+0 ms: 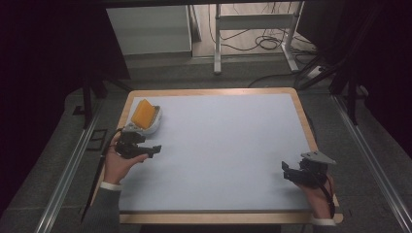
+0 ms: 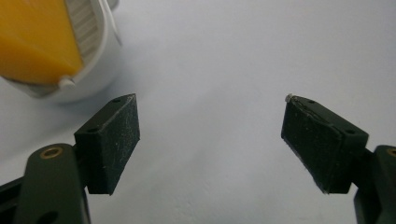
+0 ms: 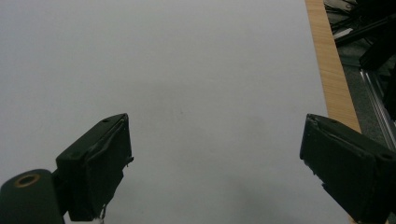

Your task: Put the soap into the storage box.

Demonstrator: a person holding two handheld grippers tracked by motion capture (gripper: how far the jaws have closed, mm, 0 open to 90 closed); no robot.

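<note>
Standing by the table, I see a white bowl with a yellow sponge propped in it, sitting near the far left corner of the mat. Just on the near side of the bowl hovers the left gripper, its jaws spread wide with nothing between them; in its own view the bowl and sponge lie off to the upper left of the gripper, close to one pad but not touching it. So, as I judge it, the work has barely begun: the bowl is neither held nor between the jaws, and the reach, the grasp and whatever follows are all left to do.

Moving right from the bowl, the mat is bare all the way across, which leaves plenty of room to slide or carry things. Far from the bowl, by the near right corner, the right gripper rests low with its jaws also wide apart and empty. The wooden table edge runs close beside it, so that hand has little margin outward. The bowl itself sits close to the mat's left border.
</note>
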